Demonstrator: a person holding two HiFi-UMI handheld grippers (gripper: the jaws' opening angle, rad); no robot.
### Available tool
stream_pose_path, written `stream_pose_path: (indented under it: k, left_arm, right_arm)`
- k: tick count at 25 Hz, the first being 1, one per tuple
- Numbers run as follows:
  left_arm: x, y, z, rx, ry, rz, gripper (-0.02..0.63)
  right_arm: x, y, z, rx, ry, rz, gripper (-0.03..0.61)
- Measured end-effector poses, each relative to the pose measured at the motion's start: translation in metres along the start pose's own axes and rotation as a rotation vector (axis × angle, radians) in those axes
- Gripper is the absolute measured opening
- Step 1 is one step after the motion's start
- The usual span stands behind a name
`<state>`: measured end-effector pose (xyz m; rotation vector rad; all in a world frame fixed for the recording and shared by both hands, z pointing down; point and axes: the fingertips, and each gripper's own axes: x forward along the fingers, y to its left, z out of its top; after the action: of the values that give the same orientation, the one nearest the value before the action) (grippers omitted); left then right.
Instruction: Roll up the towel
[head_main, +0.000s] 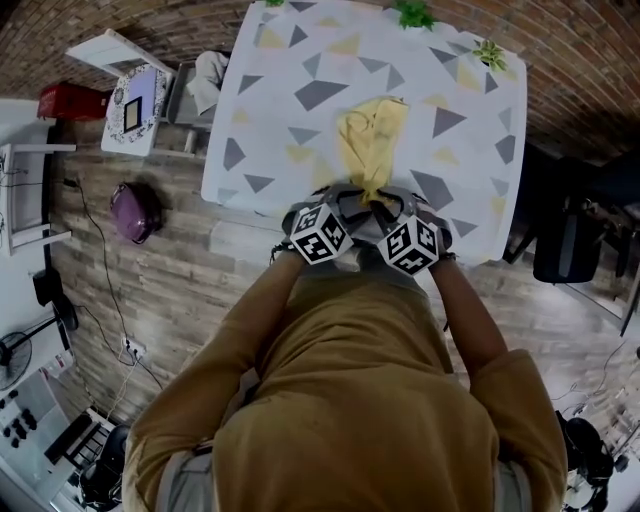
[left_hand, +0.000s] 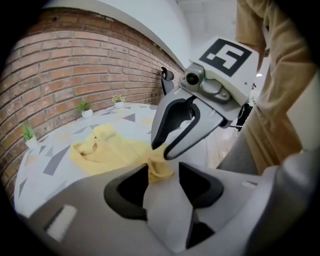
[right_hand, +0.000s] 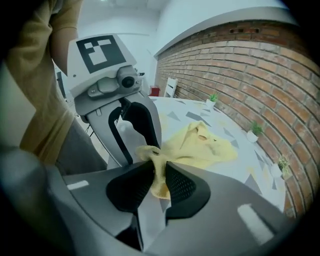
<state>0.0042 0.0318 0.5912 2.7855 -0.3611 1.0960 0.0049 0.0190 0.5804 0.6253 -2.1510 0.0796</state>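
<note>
We have the towel (head_main: 370, 140) by its near end. It lies bunched into a narrow strip on the patterned table (head_main: 290, 110), running from our grippers at 6 o'clock out towards 12 o'clock, just inside the near edge.

The right gripper (right_hand: 160, 177) has its fingers narrow and pinched on a fold of the yellow cloth. The left gripper (left_hand: 164, 175) stands half closed. The towel's corner hangs between its fingers and rests against one of them, but a sliver of gap shows at the other, so we judge that this side is not yet gripped. The two grippers sit just beside each other on nearly the same bit of cloth.

To do this step well, we think the left fingers should finish closing on their own corner, not on the fold the right already holds. Then the two hands should part towards 9 and 3 o'clock, to draw the near edge straight. A crumpled towel would roll lumpy, so it probably wants flattening first. After that we would roll evenly towards 12 o'clock, staying low to the table.

The only containers we see are the small pots (head_main: 489, 52) at the table's far edge, around 12 to 1 o'clock. Each holds a green plant, and they stand well apart from the towel.
</note>
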Motion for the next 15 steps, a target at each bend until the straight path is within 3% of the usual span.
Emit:
stream_pose_path:
  k: [2,8,12,15]
  left_arm:
    - [-0.002,0.003,-0.001,-0.018,-0.008,0.017,0.249]
    - [0.0,0.01,0.003,-0.068,-0.043,0.046,0.252]
    - [0.0,0.013,0.023,-0.101,-0.125,0.084,0.259]
    - [-0.005,0.022,0.036,-0.113,-0.188,0.137,0.183]
  right_arm:
    - [-0.005,-0.006,0.001,0.026,-0.014,-0.035,0.04]
    - [-0.026,-0.023,0.012,0.256,-0.126,-0.09,0.032]
    - [-0.047,-0.039,0.026,0.415,-0.211,-0.127,0.032]
    - [-0.054,-0.045,0.028,0.465,-0.244,-0.137,0.032]
